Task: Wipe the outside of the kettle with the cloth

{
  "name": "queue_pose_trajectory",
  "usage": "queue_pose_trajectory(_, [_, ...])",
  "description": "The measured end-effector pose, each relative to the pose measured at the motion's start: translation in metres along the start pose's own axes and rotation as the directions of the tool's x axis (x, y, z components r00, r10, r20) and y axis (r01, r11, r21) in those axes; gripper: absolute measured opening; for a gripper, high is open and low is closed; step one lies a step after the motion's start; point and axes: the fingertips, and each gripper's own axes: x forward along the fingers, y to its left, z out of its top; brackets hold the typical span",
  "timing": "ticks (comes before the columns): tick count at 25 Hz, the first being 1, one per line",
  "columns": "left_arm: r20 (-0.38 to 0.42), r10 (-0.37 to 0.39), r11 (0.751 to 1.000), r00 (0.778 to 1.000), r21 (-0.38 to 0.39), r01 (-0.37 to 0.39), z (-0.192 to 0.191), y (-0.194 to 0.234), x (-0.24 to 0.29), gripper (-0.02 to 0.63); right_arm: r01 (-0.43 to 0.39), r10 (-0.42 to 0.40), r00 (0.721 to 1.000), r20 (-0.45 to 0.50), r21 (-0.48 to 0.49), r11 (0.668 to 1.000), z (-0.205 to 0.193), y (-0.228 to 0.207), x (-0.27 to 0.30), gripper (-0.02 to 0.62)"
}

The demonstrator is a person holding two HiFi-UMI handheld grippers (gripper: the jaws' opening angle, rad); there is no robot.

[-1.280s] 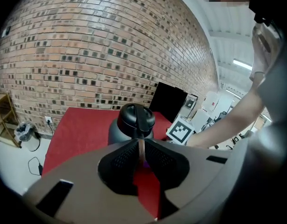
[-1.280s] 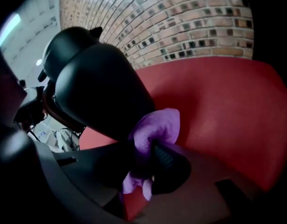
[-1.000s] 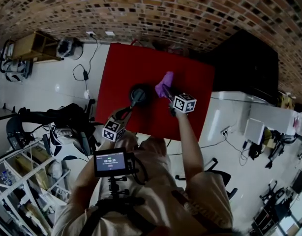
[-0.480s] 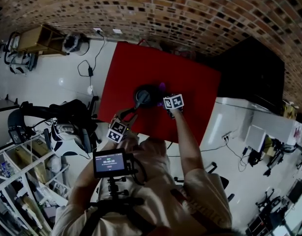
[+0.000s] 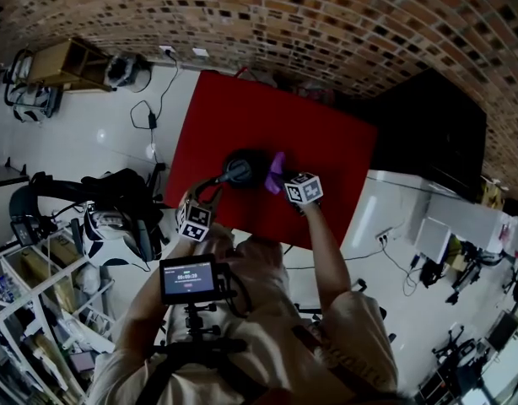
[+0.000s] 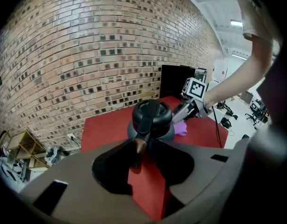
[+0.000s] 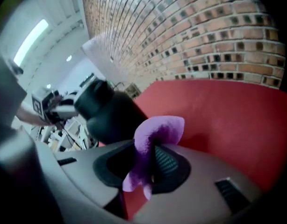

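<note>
My right tool (image 7: 143,153) is clenched on the cloth (image 7: 153,136), beside the kettle (image 5: 242,169) on the red tabletop (image 5: 318,142). My left tool (image 6: 143,147) looks released, the handle tip (image 6: 139,146) loose between its jaws. If I wipe hard, I could shove the unbraced kettle over.

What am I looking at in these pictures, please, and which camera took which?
There is no robot here: a person holds a two-jaw gripper in each hand. The overhead picture comes from a camera on the person's head, looking steeply down. The other two come from cameras riding on the grippers, each looking along its own jaws.

A red rectangular table carries a round black kettle. The right gripper pinches a soft purple cloth right beside the kettle's body. The left gripper has the kettle's black handle between its jaws, with a gap showing on one side, so it does not seem clamped. The marker-covered cube on each is part of the gripper.
</note>
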Motion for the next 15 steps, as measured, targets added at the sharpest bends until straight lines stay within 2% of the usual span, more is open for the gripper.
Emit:
queue_pose_trajectory(1, [0.001,0.006,1.0,1.0,0.005,-0.006,0.0,0.003,0.0,0.126,-0.019,0.02,0.996,0.088,-0.013,1.0,0.03,0.003,-0.009,0.101])
queue_pose_trajectory(3, [0.002,0.01,1.0,1.0,0.01,-0.01,0.001,0.009,0.0,0.126,-0.072,0.1,0.97,0.223,-0.13,0.989,0.093,0.021,-0.024,0.101])
queue_pose_trajectory(4, [0.0,0.008,1.0,1.0,0.011,-0.008,0.001,0.011,0.001,0.126,-0.097,0.145,0.96,0.238,-0.205,0.974,0.115,0.032,-0.026,0.101])
queue_pose_trajectory(5, [-0.005,0.003,1.0,1.0,0.009,-0.003,0.0,0.011,0.001,0.124,-0.122,0.183,0.959,0.215,-0.271,0.955,0.127,0.041,-0.021,0.101])
queue_pose_trajectory(7, [-0.02,-0.009,1.0,1.0,-0.002,0.009,-0.006,0.011,0.002,0.12,-0.158,0.211,0.969,0.126,-0.337,0.928,0.129,0.047,0.003,0.101])
queue_pose_trajectory(8, [-0.027,-0.016,1.0,1.0,-0.011,0.016,-0.011,0.011,0.003,0.12,-0.165,0.209,0.972,0.109,-0.319,0.933,0.125,0.044,0.017,0.1])
queue_pose_trajectory(10, [-0.026,-0.034,0.999,0.999,-0.023,0.033,-0.013,0.009,0.002,0.12,-0.153,0.181,0.972,0.146,-0.184,0.971,0.114,0.022,0.042,0.1])
queue_pose_trajectory(12, [-0.018,-0.051,0.999,0.999,-0.015,0.051,-0.008,0.007,0.002,0.12,-0.084,0.092,0.987,0.135,-0.065,0.994,0.089,-0.011,0.067,0.098])
queue_pose_trajectory(15, [-0.034,-0.066,0.998,0.997,-0.014,0.066,-0.01,0.011,0.003,0.12,0.059,-0.058,0.998,0.014,-0.029,0.998,0.055,-0.042,0.089,0.098])
